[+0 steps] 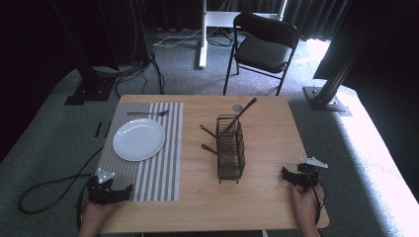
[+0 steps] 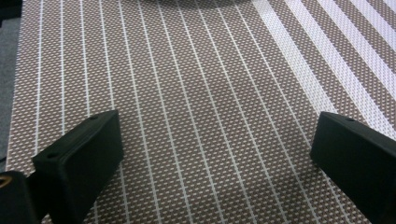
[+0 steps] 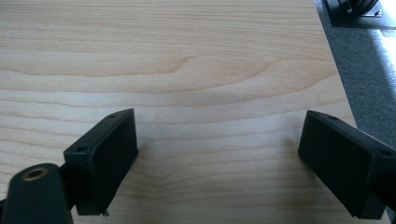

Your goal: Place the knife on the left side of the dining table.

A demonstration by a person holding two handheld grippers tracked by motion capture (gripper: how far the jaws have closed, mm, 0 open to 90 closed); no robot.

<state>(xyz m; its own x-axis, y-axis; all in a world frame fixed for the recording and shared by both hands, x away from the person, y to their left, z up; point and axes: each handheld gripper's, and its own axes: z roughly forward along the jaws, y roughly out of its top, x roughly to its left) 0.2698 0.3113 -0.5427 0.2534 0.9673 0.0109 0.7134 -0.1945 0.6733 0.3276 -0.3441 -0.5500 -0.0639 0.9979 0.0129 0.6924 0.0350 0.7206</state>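
Observation:
A white plate point(image 1: 139, 139) lies on a striped placemat point(image 1: 163, 168) at the table's left. A spoon point(image 1: 148, 113) rests on the mat beyond the plate. Mid-table stands a black wire caddy point(image 1: 230, 148) with several dark-handled utensils point(image 1: 237, 117) sticking out of it. My left gripper point(image 1: 109, 193) sits at the mat's near left corner, open, with only striped mat point(image 2: 210, 93) between its jaws point(image 2: 215, 154). My right gripper point(image 1: 296, 177) rests near the table's right front edge, open over bare wood point(image 3: 215, 140).
The wooden table point(image 1: 267, 197) has a small round mark point(image 1: 237, 107) near its far edge. A black folding chair point(image 1: 264, 47) stands beyond the table. Cables point(image 1: 49, 190) trail off the left side. Dark stand bases point(image 1: 326, 96) flank the table on grey carpet.

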